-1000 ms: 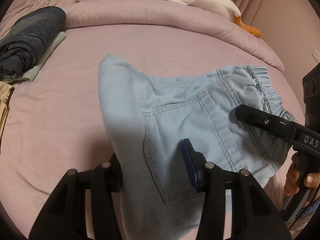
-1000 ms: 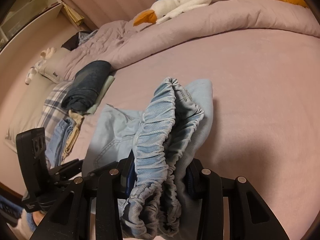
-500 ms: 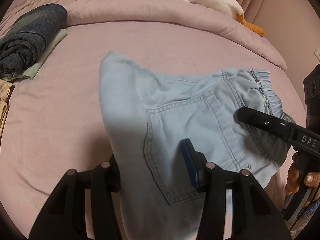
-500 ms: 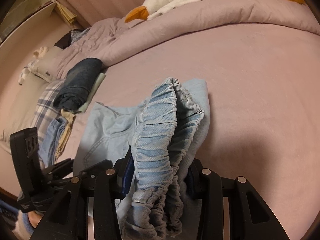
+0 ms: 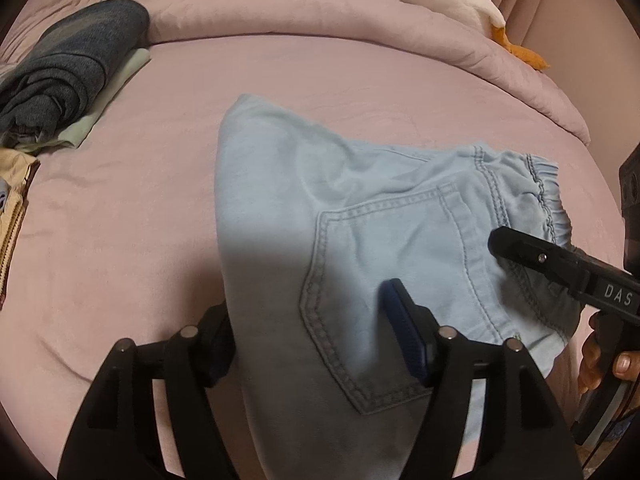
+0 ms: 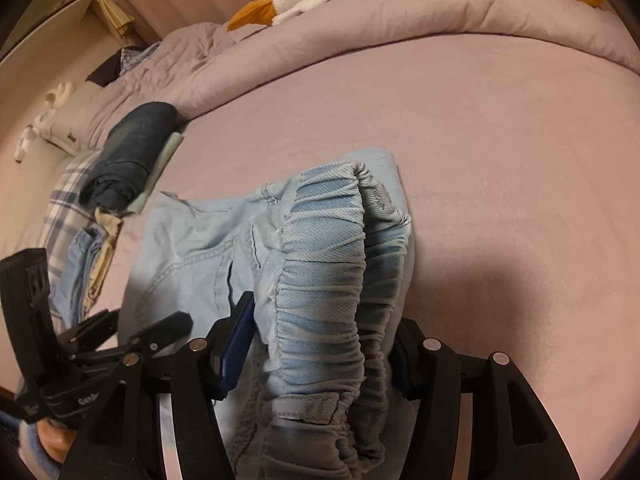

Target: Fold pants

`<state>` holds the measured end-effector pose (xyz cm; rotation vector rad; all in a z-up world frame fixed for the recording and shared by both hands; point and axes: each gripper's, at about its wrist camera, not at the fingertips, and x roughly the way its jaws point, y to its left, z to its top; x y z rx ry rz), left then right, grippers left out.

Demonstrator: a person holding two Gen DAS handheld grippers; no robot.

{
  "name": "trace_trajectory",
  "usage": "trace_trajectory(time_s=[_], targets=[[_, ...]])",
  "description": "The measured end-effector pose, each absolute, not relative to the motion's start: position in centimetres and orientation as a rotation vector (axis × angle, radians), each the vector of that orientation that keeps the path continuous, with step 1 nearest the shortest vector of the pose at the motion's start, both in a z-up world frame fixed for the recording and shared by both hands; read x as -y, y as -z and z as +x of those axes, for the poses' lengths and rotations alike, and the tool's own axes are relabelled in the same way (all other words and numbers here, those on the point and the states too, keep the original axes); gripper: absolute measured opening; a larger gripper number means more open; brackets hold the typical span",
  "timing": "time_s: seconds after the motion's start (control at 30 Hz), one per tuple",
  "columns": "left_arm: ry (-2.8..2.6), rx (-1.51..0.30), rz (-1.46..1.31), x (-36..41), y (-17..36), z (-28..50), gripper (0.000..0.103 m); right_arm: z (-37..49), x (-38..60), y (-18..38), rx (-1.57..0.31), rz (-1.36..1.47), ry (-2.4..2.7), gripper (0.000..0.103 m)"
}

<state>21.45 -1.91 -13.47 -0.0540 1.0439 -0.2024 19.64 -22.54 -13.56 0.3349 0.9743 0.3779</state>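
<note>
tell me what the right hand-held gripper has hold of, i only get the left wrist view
Observer: The right hand-held gripper pinches the pants by the bunched elastic waistband.
Operator: anything left of the folded pile i can't see
Observer: A plaid cloth lies under the dark jeans.
Operator: and past that
Observer: A pillow lies at the bed's edge.

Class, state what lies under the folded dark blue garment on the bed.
A pale green folded cloth shows beneath the dark blue garment, resting on the pink sheet. Most of that cloth is covered.
</note>
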Motion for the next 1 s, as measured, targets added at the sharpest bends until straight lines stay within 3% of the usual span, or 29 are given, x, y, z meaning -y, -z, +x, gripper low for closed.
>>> trace_trajectory(time_s=[0.23,1.0], targets=[[0.178,-1.048,-0.048,1.8,13.7,21.4,0.078,19.8,22.3,13.6,-0.980,0.275,-0.366,0.060],[0.176,-1.050,-0.056,0.4,13.5,15.0,0.079,15.0,23.2,13.2,-0.995,0.194,-0.325,0.064]])
